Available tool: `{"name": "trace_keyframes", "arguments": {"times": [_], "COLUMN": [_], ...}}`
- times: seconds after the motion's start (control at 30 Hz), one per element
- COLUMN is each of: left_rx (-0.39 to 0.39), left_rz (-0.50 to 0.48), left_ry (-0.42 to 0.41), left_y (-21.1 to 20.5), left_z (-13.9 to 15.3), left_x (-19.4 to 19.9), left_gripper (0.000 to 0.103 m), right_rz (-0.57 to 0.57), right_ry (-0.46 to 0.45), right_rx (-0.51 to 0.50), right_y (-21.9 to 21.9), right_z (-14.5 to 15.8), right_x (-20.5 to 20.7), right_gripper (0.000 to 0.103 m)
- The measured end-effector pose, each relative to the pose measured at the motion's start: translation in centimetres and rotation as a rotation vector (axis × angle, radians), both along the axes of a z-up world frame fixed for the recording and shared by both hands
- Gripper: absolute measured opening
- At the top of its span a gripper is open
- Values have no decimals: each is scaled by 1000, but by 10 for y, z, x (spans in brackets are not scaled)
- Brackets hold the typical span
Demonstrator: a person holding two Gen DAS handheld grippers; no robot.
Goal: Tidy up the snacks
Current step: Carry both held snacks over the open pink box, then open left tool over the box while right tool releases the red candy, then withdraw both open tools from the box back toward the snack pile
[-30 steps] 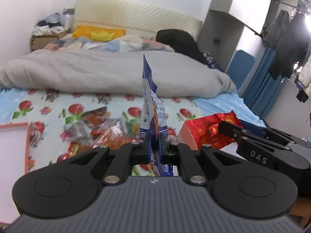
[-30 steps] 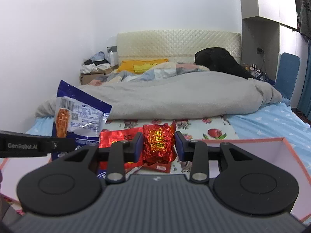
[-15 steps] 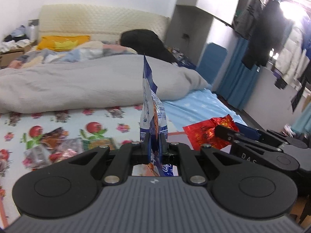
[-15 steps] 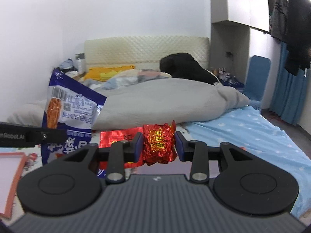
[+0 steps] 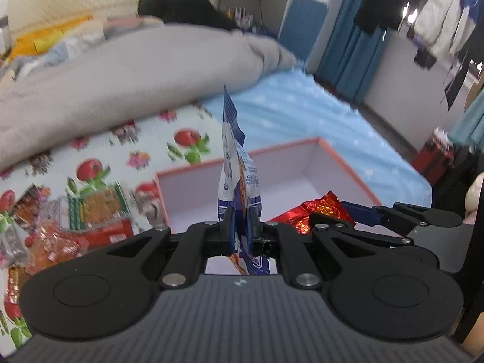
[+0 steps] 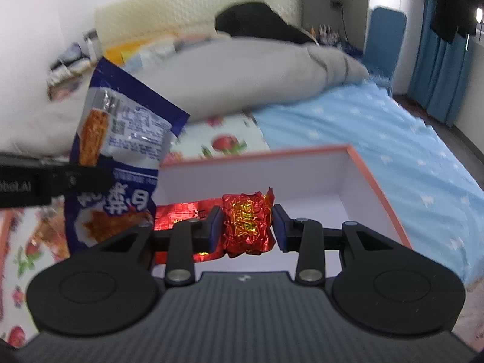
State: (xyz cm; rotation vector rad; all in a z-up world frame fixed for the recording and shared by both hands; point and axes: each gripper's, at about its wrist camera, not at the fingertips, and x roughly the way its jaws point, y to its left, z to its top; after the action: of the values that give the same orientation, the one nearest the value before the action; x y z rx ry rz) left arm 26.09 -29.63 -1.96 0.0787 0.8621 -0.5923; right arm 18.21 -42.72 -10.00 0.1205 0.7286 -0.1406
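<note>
At the left of the left wrist view I see loose snacks [image 5: 75, 227] lying on the fruit-print sheet [image 5: 181, 148], so most sorting remains. At centre my left gripper [image 5: 240, 227] pinches the blue snack bag [image 5: 237, 163] edge-on over the empty box [image 5: 341, 163]. At right my right gripper [image 6: 246, 227] clamps the red foil packet [image 6: 246, 224] above it; neither is dropped yet.

Motion-blurred grey duvet [image 5: 127, 81]; loose snacks [image 5: 45, 230] cut by left edge
</note>
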Motion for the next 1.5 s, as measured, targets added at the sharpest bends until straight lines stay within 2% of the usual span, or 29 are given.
{"name": "trace_keyframes", "arguments": {"times": [0.17,0.27,0.37,0.5,0.6,0.63,0.67,0.7,0.73,1.0,1.23,1.5], "left_rx": [44,72,79,79,71,75,76,75,74,22,-22,-41], "left_rz": [-22,-21,-23,-30,-63,-61,-49,-39,-31,7,46,97], "left_ry": [118,134,154,140,149,147,142,143,145,72,-64,-164], "left_y": [-16,-21,-20,-17,-17,-16,-14,-12,-10,14,45,90], "left_z": [-31,-42,-47,-46,-43,-42,-41,-41,-40,-15,17,28], "left_x": [21,26,30,25,24,26,28,30,32,24,-2,-43], "left_gripper": [8,8,9,9,10,12,19,29,32,34,34,34], "right_rz": [1,5,19,6,-29,-37,-42,-41,-40,-38,13,85], "right_ry": [91,125,145,146,152,153,146,139,137,41,-77,-258], "right_rx": [0,32,1,5,18,24,32,38,43,44,11,-17], "right_y": [-13,-17,-15,-20,-27,-29,-31,-32,-33,-27,-4,31], "right_z": [-26,-34,-37,-36,-36,-35,-34,-33,-32,-6,29,63], "right_x": [3,4,4,3,6,6,6,6,6,-4,-18,-47], "right_gripper": [39,39,39,41,50,62,69,69,69,69,69,69]}}
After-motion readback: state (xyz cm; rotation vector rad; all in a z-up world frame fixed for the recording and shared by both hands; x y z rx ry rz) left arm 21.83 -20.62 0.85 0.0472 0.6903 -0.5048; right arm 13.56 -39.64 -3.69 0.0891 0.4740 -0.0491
